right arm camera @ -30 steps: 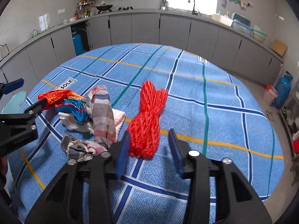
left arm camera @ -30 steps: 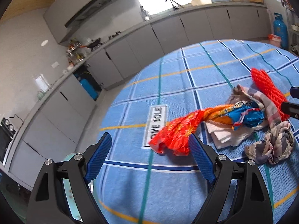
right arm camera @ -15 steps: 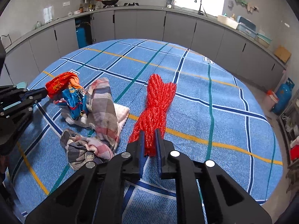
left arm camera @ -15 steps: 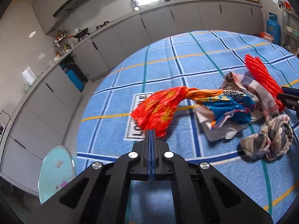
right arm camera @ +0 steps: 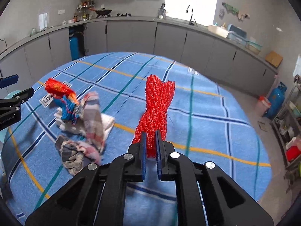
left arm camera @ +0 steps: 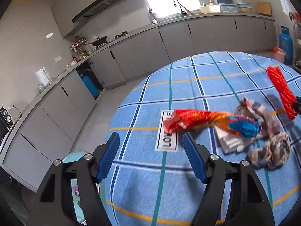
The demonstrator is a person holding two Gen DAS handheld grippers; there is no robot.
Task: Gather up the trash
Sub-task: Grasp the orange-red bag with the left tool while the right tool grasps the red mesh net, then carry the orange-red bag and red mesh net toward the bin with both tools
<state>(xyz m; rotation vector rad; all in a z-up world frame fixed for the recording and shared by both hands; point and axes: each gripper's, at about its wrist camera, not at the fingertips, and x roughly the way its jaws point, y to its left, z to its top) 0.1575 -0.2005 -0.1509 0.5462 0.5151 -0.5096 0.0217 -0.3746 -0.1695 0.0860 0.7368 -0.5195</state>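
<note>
The red mesh netting (right arm camera: 156, 109), bunched into a long soft bundle, is lifted at its near end between the right gripper (right arm camera: 150, 146) fingers, which are closed almost together on it, while its far end trails toward the blue plaid cloth (right arm camera: 197, 98) covering the round counter. It looks light, limp and compressible, so a pinch at the gathered waist should hold it; loose strands could snag. Just left of it lies a heap of soft rags: an orange-red wrapper or cloth (left arm camera: 188, 118) twisted into a blue piece (left arm camera: 244, 127), a plaid cloth (right arm camera: 93, 113) over a white one, and 1 crumpled grey wad (left arm camera: 270, 153). The left gripper (left arm camera: 150, 150) hangs with its fingers spread wide and nothing between them, short of the orange-red end. The heap sits near the counter's left rim; the far and right parts of the cloth are bare, giving room to sweep.
</note>
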